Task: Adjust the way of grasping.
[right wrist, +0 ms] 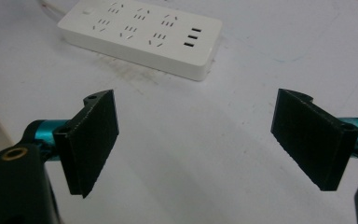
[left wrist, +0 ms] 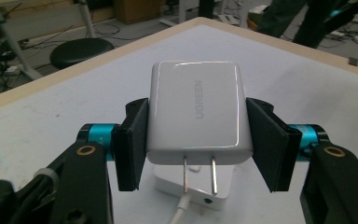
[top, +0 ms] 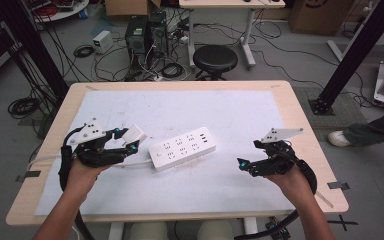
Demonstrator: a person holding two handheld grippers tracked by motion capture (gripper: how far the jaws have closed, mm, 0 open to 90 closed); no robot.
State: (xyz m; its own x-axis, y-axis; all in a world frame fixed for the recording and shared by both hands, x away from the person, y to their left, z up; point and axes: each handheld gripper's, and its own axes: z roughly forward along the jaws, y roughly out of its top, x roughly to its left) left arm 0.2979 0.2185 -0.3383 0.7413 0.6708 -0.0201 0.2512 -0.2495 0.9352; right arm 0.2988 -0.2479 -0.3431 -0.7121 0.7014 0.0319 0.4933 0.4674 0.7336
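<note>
My left gripper (top: 130, 141) (left wrist: 198, 144) is shut on a white UGREEN charger (left wrist: 198, 112) (top: 135, 134), its two pads pressing the charger's sides and its two metal prongs pointing down toward me. It hangs just left of a white power strip (top: 182, 147) (left wrist: 191, 191) (right wrist: 142, 32) that lies in the middle of the white mat (top: 190, 190). The strip's end and cable show right under the prongs in the left gripper view. My right gripper (top: 241, 165) (right wrist: 196, 140) hovers to the right of the strip, open, with nothing between its pads.
The wooden table (top: 305, 130) carries the mat. Behind the table's far edge stand a black stool (top: 215, 59), computer towers (top: 145, 32) and tangled floor cables. A black frame post (top: 352, 55) rises at right, and a person's shoe (top: 337, 138) rests on the floor.
</note>
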